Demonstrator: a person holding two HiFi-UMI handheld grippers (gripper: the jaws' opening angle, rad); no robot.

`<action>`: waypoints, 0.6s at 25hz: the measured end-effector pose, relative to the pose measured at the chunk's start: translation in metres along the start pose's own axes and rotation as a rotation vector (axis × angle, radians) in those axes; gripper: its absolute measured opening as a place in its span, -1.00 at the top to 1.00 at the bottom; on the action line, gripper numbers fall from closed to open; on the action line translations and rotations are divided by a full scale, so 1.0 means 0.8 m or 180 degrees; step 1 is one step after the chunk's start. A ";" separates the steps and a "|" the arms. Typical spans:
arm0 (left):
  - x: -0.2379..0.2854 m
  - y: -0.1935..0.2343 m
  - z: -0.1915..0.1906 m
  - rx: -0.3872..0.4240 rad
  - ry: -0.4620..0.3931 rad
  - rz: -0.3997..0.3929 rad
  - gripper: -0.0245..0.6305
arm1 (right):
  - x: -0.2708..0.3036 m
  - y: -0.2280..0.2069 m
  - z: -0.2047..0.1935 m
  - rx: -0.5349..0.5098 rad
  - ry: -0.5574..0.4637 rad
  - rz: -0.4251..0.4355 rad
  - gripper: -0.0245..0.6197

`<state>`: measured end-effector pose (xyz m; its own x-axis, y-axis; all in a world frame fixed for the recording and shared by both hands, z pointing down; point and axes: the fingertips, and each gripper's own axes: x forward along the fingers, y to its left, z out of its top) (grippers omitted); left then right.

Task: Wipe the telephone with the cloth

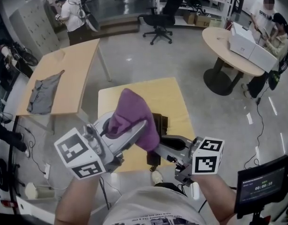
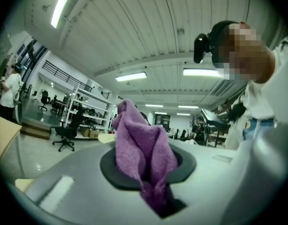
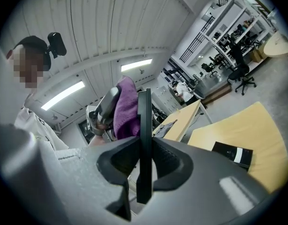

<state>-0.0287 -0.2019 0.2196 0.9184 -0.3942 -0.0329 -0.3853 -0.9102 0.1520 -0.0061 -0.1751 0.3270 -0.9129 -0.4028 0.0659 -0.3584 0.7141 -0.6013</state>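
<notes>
Telephone [image 1: 153,160], one, black, is held above the table [image 1: 177,102] by my right gripper [image 1: 159,150], with one purple cloth [image 1: 132,114] near its top. In the left gripper view, my left gripper [image 2: 151,172] pinches the cloth. In the right gripper view, the jaws clamp the telephone edge-on, its long axis pointing away along them.

So we've got the cloth [image 2: 143,153] – a purple, fuzzy terry thing – bunched up and pinched between the fingers [image 2: 115,168] of the left gripper [image 2: 151,172]. A peak of folds sticks up past them. The telephone [image 3: 144,139] is a thin black slab, and we're seeing it edge-on, standing upright, clamped between the fingers [image 3: 168,162] of the right gripper [image 3: 143,161]. Both are held up above the counter [image 1: 174,97], not resting on it. In the head view the cloth hangs in front of the telephone's upper part – we can't tell if they're actually touching or just overlapping.
</notes>
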 end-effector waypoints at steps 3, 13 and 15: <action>0.005 -0.005 -0.022 -0.0026 0.0125 -0.0061 0.66 | 0.001 -0.002 0.000 0.0002 0.0003 -0.0021 0.69; -0.016 -0.022 -0.080 -0.0373 0.0315 -0.0157 0.66 | -0.003 -0.003 0.009 0.0009 -0.0064 -0.0022 0.69; -0.019 -0.027 -0.093 -0.0434 0.0371 -0.0174 0.66 | -0.006 -0.003 0.012 0.0017 -0.0093 -0.0019 0.69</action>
<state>-0.0276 -0.1666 0.2904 0.9449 -0.3201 0.0687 -0.3261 -0.9011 0.2859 0.0010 -0.1807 0.3206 -0.9047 -0.4236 0.0460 -0.3626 0.7086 -0.6053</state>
